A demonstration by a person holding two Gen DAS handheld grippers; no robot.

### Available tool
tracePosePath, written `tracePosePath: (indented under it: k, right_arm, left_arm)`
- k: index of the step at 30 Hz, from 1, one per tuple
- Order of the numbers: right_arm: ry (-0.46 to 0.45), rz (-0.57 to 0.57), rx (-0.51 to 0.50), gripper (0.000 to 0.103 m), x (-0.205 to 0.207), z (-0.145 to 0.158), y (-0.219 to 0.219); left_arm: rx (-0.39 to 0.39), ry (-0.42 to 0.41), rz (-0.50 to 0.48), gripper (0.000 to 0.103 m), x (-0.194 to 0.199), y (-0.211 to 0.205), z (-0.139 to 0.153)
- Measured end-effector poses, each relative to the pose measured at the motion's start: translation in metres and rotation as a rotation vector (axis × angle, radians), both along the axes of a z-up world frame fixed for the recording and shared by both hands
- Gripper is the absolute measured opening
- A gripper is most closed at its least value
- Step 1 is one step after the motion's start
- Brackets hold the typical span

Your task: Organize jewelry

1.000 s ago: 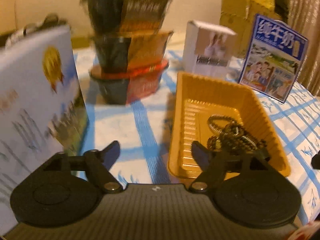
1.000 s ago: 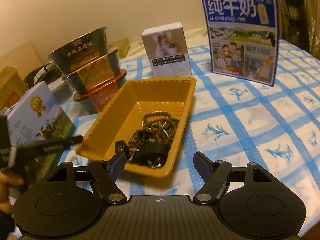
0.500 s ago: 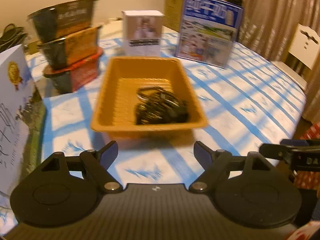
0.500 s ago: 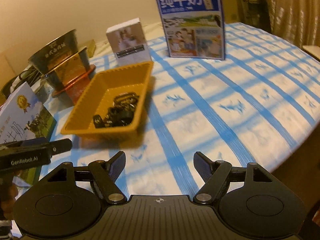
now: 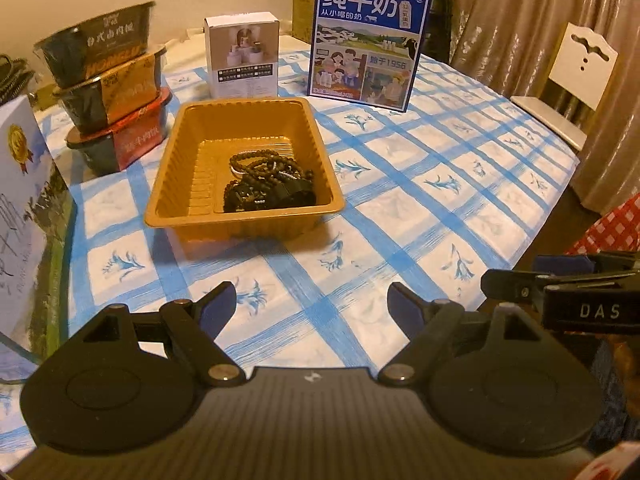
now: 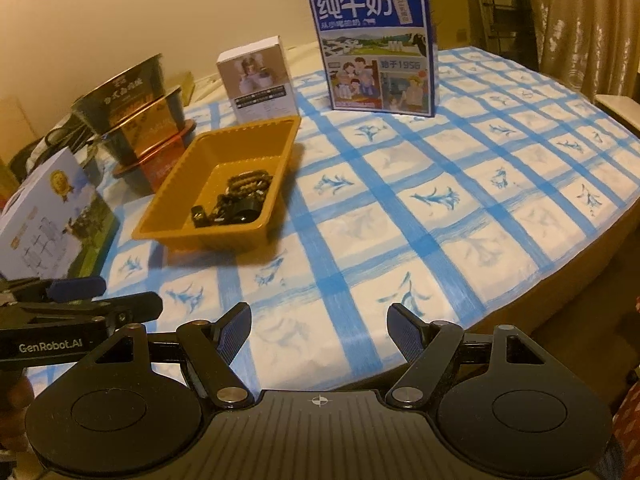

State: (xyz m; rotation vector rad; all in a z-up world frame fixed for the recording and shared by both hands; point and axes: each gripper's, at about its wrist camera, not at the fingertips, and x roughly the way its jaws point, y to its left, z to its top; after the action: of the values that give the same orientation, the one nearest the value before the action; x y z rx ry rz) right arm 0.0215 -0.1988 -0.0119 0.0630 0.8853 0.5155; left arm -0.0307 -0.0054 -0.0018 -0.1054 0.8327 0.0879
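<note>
Hovering over the near edge of the round table with its blue-and-white checked cloth [image 5: 420,152], both claws empty. Left gripper [image 5: 310,304] spread wide, nothing between its fingers, above the cloth at the near rim. Right gripper [image 6: 318,328] also spread wide and empty, just beside the left one on its right, over the near edge where the cloth drops off.

Task things: a tangle of dark beaded bracelets and necklaces [image 5: 266,186] lies in the near right corner of the ribbed orange plastic tray [image 5: 168,184]; the rest of the tray floor is bare. The tray sits left of the table's middle, well apart from both grippers, with open cloth between.

Around the tray:
- stack of three black-and-gold instant-food tubs [image 5: 110,84] at the left edge, near the tray's far left corner
- small white product box [image 5: 242,56] upright just behind the tray's far edge
- tall blue milk carton box with Chinese lettering [image 5: 366,42] upright toward the far edge, right of the white box
- white-and-blue carton with a gold medal print [image 5: 20,216] at the near left edge, close to the left gripper

The right half of the table is open cloth out to the curved edge. A white chair [image 5: 576,80] stands beyond the right edge, curtains behind it.
</note>
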Motion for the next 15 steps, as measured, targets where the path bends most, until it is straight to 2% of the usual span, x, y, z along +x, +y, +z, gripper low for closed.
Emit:
tracePosePath:
  k: [15]
  right_arm:
    - [-0.008,0.013,0.002,0.075,-0.0062,0.0037,0.0022]
  left_arm:
    - [-0.004,0.018,-0.015,0.081,-0.0073,-0.0055,0.0047]
